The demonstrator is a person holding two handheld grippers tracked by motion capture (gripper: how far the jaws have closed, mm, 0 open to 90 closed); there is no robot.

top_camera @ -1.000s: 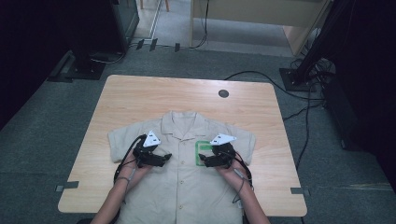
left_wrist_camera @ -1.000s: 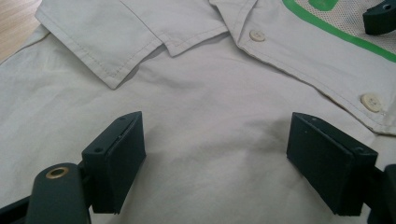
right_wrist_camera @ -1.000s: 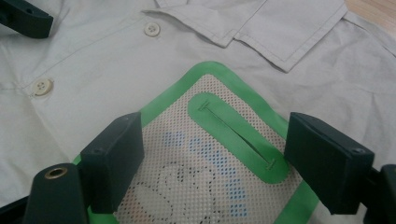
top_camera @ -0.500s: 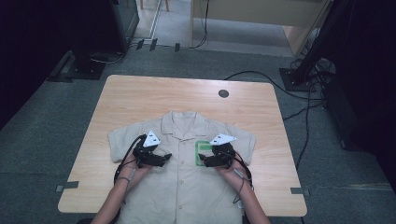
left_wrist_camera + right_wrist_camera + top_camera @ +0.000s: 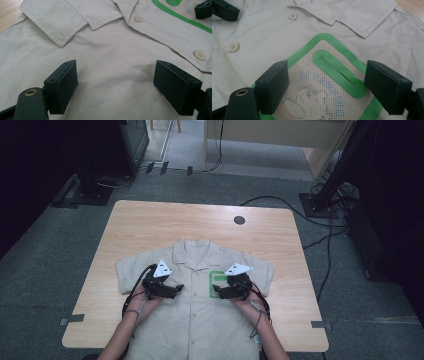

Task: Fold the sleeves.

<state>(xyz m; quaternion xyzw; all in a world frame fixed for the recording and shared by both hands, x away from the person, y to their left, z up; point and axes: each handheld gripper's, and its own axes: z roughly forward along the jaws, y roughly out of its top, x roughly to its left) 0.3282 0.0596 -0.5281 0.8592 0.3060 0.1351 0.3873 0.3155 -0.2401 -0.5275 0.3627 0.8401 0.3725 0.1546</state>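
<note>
1. two grippers hover over a beige shirt (image 5: 200, 320) spread flat in the lower middle of the tabletop (image 5: 150, 225).
2. left gripper (image 5: 176, 289), left of centre: fingers (image 5: 62, 87) wide apart over plain cloth.
3. right gripper (image 5: 217, 293): fingers (image 5: 273, 85) wide apart, astride the green-edged mesh pocket (image 5: 329, 75).

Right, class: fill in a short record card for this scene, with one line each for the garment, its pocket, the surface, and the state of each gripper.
garment: beige short-sleeved shirt, lying flat, front up, collar away from the person
pocket: mesh pocket with green border, on the shirt's chest
surface: wooden table
left gripper: open, over plain fabric beside the button placket
right gripper: open, jaws either side of the pocket's slit
held items: none
</note>
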